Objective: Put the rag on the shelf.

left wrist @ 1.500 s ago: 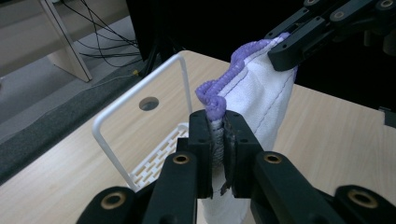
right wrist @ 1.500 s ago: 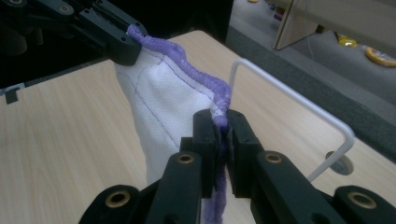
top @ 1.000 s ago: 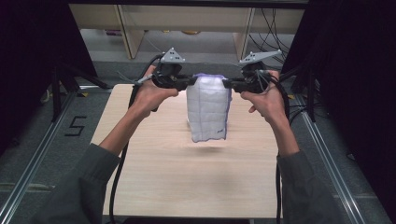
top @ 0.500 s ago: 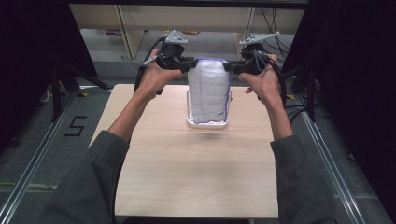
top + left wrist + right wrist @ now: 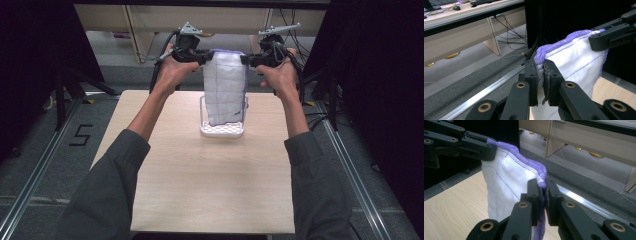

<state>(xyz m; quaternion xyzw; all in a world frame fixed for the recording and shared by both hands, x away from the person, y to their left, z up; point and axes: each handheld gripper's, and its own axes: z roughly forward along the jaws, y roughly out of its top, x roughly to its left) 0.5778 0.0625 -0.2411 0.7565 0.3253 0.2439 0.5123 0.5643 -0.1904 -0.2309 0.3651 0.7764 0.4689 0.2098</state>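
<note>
A white quilted cloth point(image 5: 225, 87) with a purple edge hangs folded between both grippers, held up by its top corners over the far part of the wooden table point(image 5: 200, 185). My left gripper point(image 5: 204, 56) is shut on the cloth's left top corner point(image 5: 540, 75). My right gripper point(image 5: 245, 58) is shut on the right top corner point(image 5: 542, 182). The cloth's lower end hangs into a small white perforated basket point(image 5: 222, 130) standing on the table. In the left gripper view the right gripper point(image 5: 614, 37) shows clamped on the purple hem point(image 5: 564, 42). In the right gripper view the left gripper point(image 5: 477, 145) shows likewise.
Beyond the table's far edge stand wooden desk legs point(image 5: 132, 30) with loose cables point(image 5: 295, 22) on the floor. Metal rails point(image 5: 30, 175) run along both sides of the table. Black curtains point(image 5: 380, 75) close in left and right.
Both grippers have carried the hanging cloth away from me toward the far edge, and its lower end now hangs into the white basket.
</note>
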